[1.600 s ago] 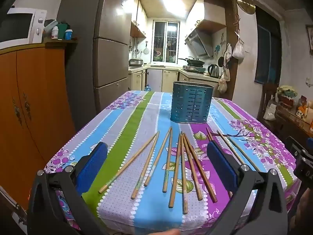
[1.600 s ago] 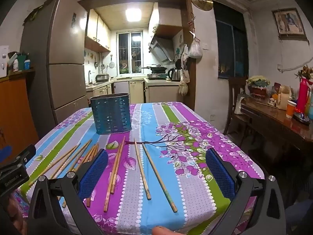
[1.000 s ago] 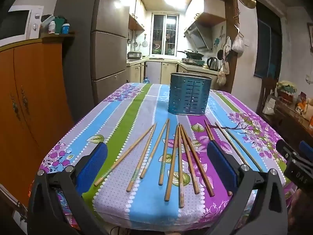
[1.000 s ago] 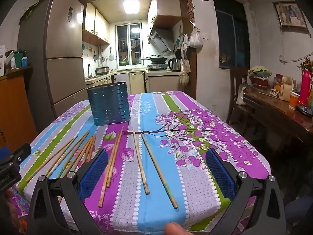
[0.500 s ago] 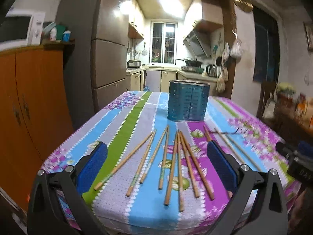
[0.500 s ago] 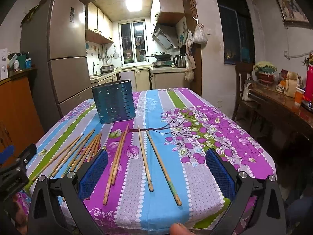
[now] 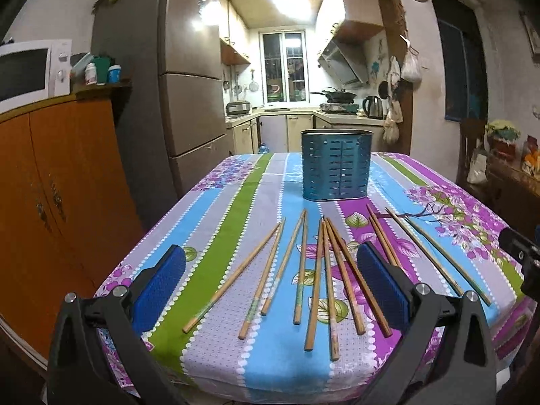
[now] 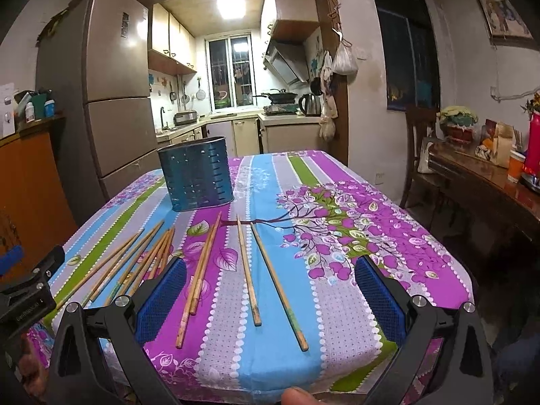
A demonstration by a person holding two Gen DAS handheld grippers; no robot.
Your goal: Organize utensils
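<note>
Left wrist view: my left gripper point(image 7: 270, 283) is spread wide and empty, chopsticks point(image 7: 314, 280) fanned mid-frame, the blue holder point(image 7: 335, 165) upper centre. Right wrist view: my right gripper point(image 8: 268, 292) is spread too, holder at upper left. No chopstick lifted yet; next I'd lower onto one.

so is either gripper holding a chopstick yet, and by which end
Neither. The left gripper and right gripper are both open with nothing between the fingers. The chopsticks all lie loose on the tablecloth, in front of the blue holder.
</note>
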